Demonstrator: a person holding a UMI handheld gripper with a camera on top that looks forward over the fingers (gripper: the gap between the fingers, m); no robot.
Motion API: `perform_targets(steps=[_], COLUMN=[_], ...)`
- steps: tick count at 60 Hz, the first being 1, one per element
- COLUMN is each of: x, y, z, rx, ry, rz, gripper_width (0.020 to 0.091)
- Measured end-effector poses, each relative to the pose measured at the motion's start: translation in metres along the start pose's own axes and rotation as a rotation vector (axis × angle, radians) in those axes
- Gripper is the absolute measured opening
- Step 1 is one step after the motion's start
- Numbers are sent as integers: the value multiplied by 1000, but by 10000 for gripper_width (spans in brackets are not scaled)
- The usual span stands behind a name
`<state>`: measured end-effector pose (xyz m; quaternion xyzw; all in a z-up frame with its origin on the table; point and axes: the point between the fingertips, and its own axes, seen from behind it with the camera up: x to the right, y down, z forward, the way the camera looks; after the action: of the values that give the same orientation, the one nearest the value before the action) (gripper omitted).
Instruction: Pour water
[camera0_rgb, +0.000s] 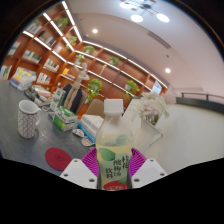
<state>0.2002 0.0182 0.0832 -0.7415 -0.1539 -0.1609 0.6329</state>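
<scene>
To the left and beyond the fingers stood a mug (29, 118), apart from a red coaster (58, 158) nearer in. The gripper (113, 170) was clamped on the bottle (114, 148), upright between its pads. Judged step: carrying; next, bring the bottle across to the mug and tilt.

The bottle's (115, 150) base is hidden between the gripper (113, 172) fingers. Its label print is too small to read. Items on the far shelves (70, 50) are blurred, unidentifiable.
</scene>
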Motion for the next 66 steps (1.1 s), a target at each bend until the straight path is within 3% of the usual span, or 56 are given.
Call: perform_targets(steps=[13,36,43,51,59,66], x=[-61,-107,-116,-129,-129,-133], y=[-51,-111,-115,-131,-127,-130], z=[11,20,23,22,30,29], rx=[36,124,118,177,136,154], ry=[9,60,77,148,141,141], rz=[-551,-1233,-1371,-1583,-1607,-1559], gripper_width=[339,336,336,337,337,341])
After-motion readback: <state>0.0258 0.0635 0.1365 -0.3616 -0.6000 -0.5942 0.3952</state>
